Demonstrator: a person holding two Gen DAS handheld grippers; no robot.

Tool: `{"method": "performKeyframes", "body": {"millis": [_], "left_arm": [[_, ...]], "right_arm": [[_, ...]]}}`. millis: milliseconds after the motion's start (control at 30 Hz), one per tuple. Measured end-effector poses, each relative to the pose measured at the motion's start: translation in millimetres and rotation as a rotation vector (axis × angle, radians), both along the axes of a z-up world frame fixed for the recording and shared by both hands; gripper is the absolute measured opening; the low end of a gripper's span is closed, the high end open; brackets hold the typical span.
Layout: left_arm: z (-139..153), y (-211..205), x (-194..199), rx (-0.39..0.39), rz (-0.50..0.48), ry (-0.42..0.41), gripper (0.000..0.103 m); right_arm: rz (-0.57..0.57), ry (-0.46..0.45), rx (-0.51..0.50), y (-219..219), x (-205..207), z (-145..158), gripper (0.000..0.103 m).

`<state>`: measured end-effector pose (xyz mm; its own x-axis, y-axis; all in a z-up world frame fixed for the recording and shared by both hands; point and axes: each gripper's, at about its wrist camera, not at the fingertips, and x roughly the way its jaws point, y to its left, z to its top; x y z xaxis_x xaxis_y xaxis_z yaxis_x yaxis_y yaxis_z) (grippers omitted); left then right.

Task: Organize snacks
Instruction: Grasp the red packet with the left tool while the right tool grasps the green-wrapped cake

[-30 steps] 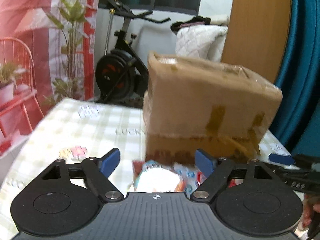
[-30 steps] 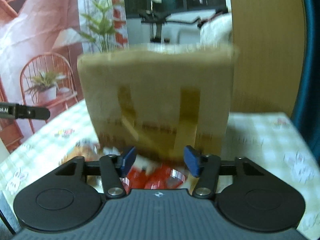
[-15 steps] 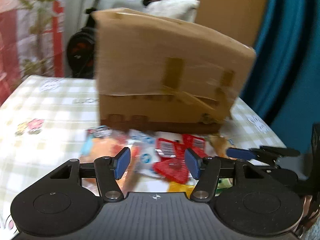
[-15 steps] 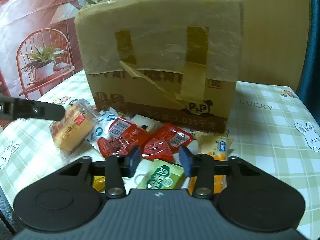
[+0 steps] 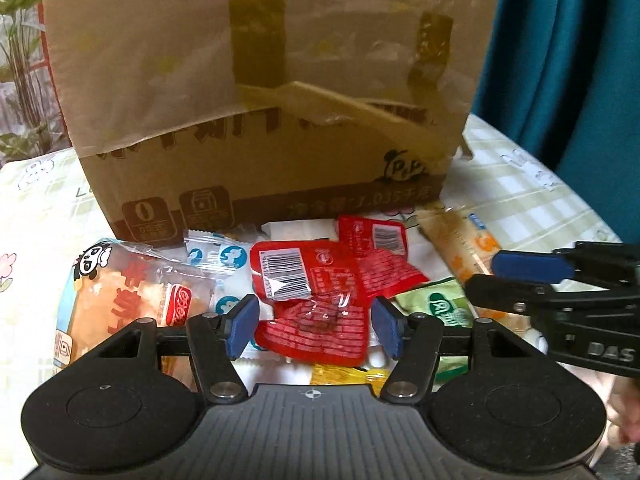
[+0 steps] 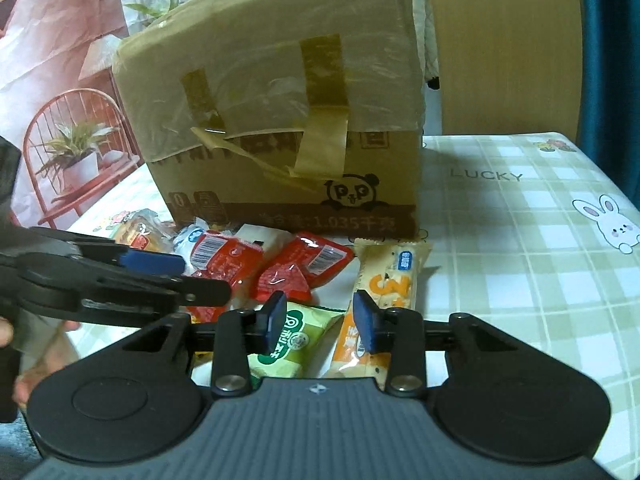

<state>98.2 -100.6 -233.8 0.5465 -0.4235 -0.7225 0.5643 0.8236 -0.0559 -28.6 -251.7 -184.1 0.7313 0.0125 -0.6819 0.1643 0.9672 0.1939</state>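
Two red packets (image 5: 316,280) before cardboard box (image 5: 260,100) | left gripper (image 5: 314,330) wide, empty; right gripper (image 6: 321,322) narrower, empty, above green packet (image 6: 296,340)

The yellow packet (image 5: 340,374) is mostly hidden under the red sachets (image 5: 316,320); the box's (image 5: 260,80) print is blurred.

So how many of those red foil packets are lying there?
2 red foil packets: one framed between the left tool's jaws, one beside it toward the brown cardboard box. Others may lie underneath.
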Motion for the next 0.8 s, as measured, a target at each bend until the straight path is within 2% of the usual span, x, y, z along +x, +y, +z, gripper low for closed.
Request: {"method": "performKeyframes", "body": {"millis": [200, 267, 333, 600, 733, 800], "left_arm": [[-4.9, -10.9, -4.9, 0.061, -0.002, -0.056, 0.067], [-4.2, -10.1, -7.2, 0.05, -0.009, -0.061, 0.056], [-0.8, -7.9, -9.9, 0.044, -0.005, -0.066, 0.05], [30.6, 37.8, -33.3, -0.095, 0.12, -0.068, 0.049], [48.1, 51.6, -46.2, -0.125, 0.152, -0.111, 0.049], [54.3, 53.9, -50.5, -0.128, 0.166, -0.133, 0.049]], "right_arm": [[0.019, -0.011, 0.004, 4.4, 3.3, 3.5, 0.04], [0.024, -0.011, 0.003, 7.3, 3.7, 4.2, 0.04], [0.027, -0.011, 0.003, 9.1, 3.7, 4.9, 0.04], [0.02, -0.003, 0.019, 12.9, 0.2, 6.3, 0.04], [0.016, 0.027, 0.029, 20.3, 3.3, 0.8, 0.041], [-0.008, 0.05, 0.002, 25.7, 6.3, -3.2, 0.041]]}}
